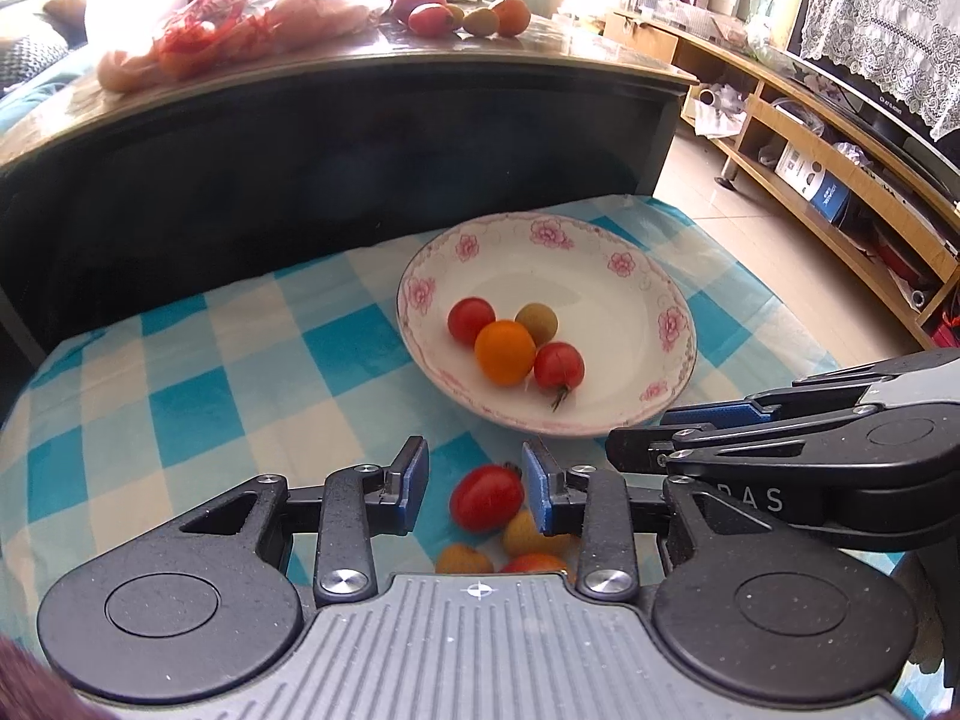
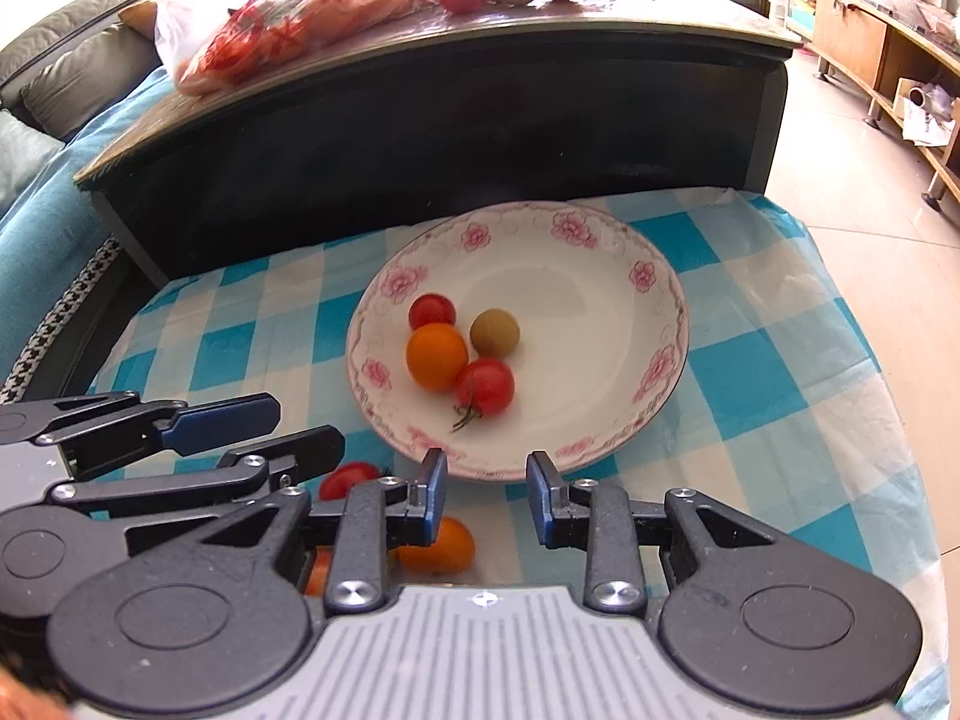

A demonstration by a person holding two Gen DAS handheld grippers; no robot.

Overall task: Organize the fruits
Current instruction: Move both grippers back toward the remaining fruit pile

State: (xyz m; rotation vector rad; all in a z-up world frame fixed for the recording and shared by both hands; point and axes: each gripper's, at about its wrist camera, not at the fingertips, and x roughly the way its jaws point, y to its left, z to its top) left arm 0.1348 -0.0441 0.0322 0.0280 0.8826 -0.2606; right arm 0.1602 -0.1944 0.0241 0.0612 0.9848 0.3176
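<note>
The left hand-held gripper (image 1: pixel 475 489) hangs wide open over a red tomato (image 1: pixel 486 497) on the checked cloth (image 1: pixel 180 372), its blue pads either side of the fruit and, as far as the left wrist view shows, not touching it. The right hand-held gripper (image 2: pixel 487 495), just beside it, is also open and holds nothing; it points at the near rim of the plate (image 2: pixel 600 300).

The sorting looks partly done. On the plate lie four fruits, bunched left of centre: an orange one (image 1: pixel 504 351), two red tomatoes (image 1: pixel 471 320) and a dull green-brown fruit (image 1: pixel 536 323). Still on the cloth, nearer than the plate, are the red tomato and a few yellow and orange fruits (image 1: pixel 528 534). More fruit (image 1: pixel 474 15) and a plastic bag (image 1: pixel 240 24) sit on the dark surface (image 1: pixel 360 66) beyond the plate.

The loose fruits are partly hidden by the gripper bodies, so their count is unclear; the bag's contents are washed out by glare.
</note>
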